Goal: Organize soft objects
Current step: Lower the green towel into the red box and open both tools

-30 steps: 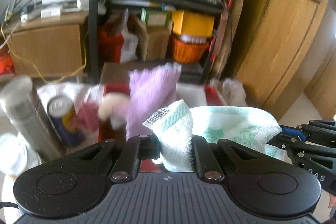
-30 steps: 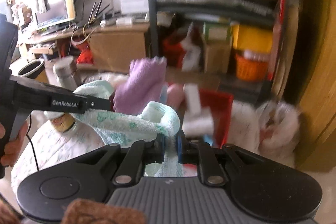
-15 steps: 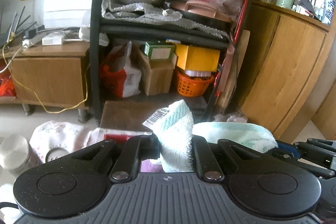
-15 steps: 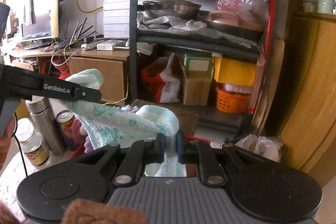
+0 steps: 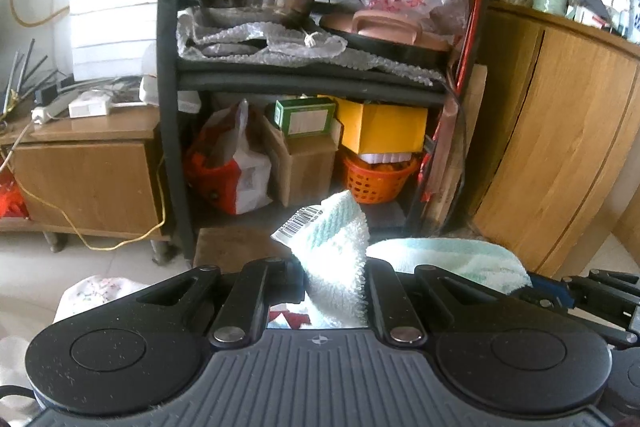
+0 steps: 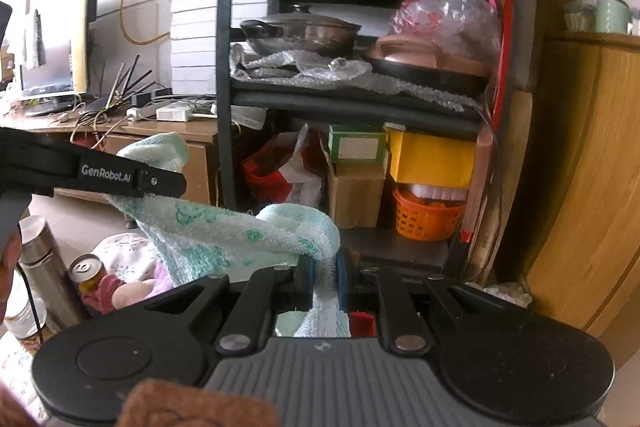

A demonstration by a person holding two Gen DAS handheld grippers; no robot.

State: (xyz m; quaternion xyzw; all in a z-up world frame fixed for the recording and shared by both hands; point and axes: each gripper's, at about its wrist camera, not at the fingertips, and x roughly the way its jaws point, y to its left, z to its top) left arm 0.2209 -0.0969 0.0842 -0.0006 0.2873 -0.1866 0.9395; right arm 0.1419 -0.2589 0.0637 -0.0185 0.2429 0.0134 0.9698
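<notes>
A pale mint-green and white towel (image 5: 336, 255) with a barcode tag is held between both grippers, stretched in the air. My left gripper (image 5: 334, 271) is shut on one corner of it. My right gripper (image 6: 324, 275) is shut on the other end of the towel (image 6: 224, 227); the left gripper's finger (image 6: 120, 175) shows there at the left, clamping the towel. A pink and purple soft toy (image 6: 132, 287) lies low left in the right wrist view.
A black shelf rack (image 5: 172, 107) with pots, boxes and an orange basket (image 5: 374, 179) stands ahead. A wooden cabinet (image 5: 560, 147) is right, a low wooden desk (image 5: 88, 163) left. A steel flask (image 6: 44, 267) and a can (image 6: 86, 273) stand low left.
Both grippers have lifted with the towel. The purple cloth, toys and red bin have dropped out of the left view, and the shelf now fills both views.
</notes>
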